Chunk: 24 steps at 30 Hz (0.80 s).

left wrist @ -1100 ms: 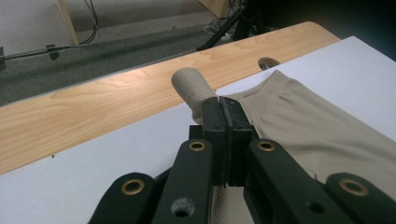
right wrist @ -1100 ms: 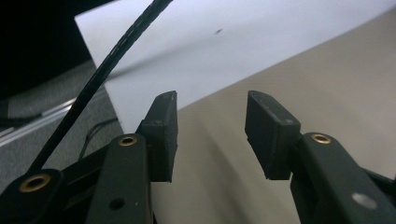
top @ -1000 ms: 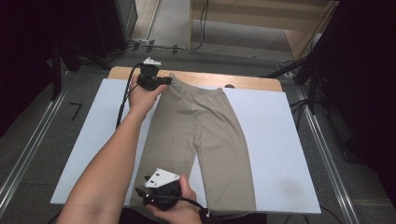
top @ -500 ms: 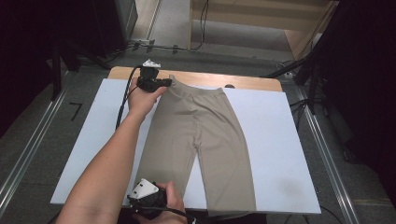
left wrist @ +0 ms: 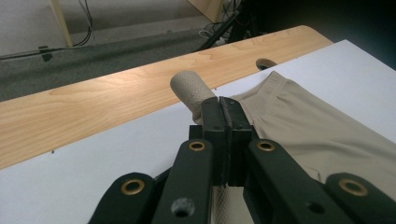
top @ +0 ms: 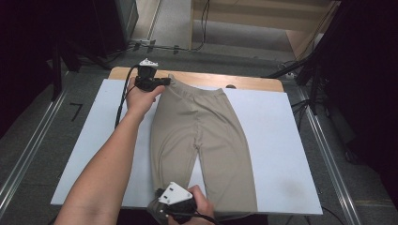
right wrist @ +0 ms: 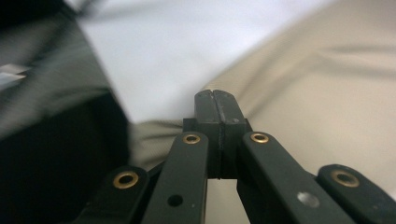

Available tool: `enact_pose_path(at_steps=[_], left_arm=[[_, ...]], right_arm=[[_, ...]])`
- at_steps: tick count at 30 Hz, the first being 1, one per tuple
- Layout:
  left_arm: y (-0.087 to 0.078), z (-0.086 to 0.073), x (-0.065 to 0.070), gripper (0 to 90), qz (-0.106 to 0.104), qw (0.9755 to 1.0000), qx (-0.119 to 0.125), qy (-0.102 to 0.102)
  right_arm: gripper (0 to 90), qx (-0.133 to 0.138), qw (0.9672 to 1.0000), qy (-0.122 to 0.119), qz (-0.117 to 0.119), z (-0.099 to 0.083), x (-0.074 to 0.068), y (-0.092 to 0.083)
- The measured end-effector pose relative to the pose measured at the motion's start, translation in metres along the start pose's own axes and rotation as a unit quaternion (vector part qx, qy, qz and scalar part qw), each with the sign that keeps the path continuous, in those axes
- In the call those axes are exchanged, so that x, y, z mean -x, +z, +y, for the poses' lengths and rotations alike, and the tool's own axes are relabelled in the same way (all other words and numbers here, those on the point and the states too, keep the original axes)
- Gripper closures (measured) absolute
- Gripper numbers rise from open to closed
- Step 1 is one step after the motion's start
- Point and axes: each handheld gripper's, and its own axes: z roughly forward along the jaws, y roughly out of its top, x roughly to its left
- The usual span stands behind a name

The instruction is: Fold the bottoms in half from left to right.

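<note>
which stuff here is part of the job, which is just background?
In the job:
- beige shorts
- left gripper, shut on the waistband corner
- right gripper, jaws just closed at a leg hem
- white board

Background:
- wooden table
- cables on the floor

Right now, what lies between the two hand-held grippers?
In the high view, the shorts' left leg spans from the left gripper to the right gripper.

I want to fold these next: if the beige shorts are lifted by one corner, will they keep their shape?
Probably not. The beige shorts lie flat and thin on the white board, so they look limp. The waistband corner bunches into a roll in the left gripper, suggesting soft, stretchy fabric that would drape and sag.
</note>
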Motion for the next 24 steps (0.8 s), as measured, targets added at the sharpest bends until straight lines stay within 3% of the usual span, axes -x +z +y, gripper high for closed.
enact_pose_path(at_steps=[2,3,6,7,9,12,17,19,23,24], left_arm=[[0.0,-0.001,0.0,90.0,-0.001,1.0,0.001,-0.003],[0.0,-0.001,0.0,90.0,0.0,1.0,0.002,-0.003],[0.001,-0.002,0.002,90.0,0.0,1.0,-0.001,0.0],[0.001,-0.002,0.003,90.0,-0.001,1.0,-0.001,-0.001],[0.001,-0.001,0.003,90.0,0.0,1.0,-0.001,-0.001],[0.001,-0.001,0.004,90.0,0.001,1.0,-0.004,0.002],[0.002,-0.003,0.003,90.0,0.002,1.0,-0.007,0.003],[0.002,-0.003,0.002,90.0,0.003,1.0,-0.007,0.002],[-0.001,-0.003,-0.003,90.0,0.004,1.0,-0.003,-0.002],[-0.002,-0.003,-0.005,90.0,0.007,0.9999,-0.002,-0.007]], right_arm=[[88.3,-0.022,0.9996,0.003,-0.015,-0.012,0.012,-0.006],[88.2,-0.027,0.9993,0.021,-0.016,-0.019,0.019,-0.007],[86.7,-0.027,0.9963,0.08,0.019,-0.034,0.036,-0.005],[82.2,-0.027,0.9957,0.085,0.023,-0.034,0.037,-0.005],[65.8,-0.037,0.9963,0.078,0.009,-0.029,0.036,-0.003],[51.8,-0.04,0.9938,0.103,0.016,-0.025,0.038,0.003],[43.6,-0.042,0.9944,0.096,-0.009,-0.013,0.028,0.017],[47.2,-0.045,0.9949,0.087,-0.023,-0.009,0.023,0.02],[84.3,-0.038,0.9929,0.111,-0.018,-0.009,0.028,0.019],[85.7,-0.029,0.9928,0.116,-0.007,-0.01,0.031,0.017]])
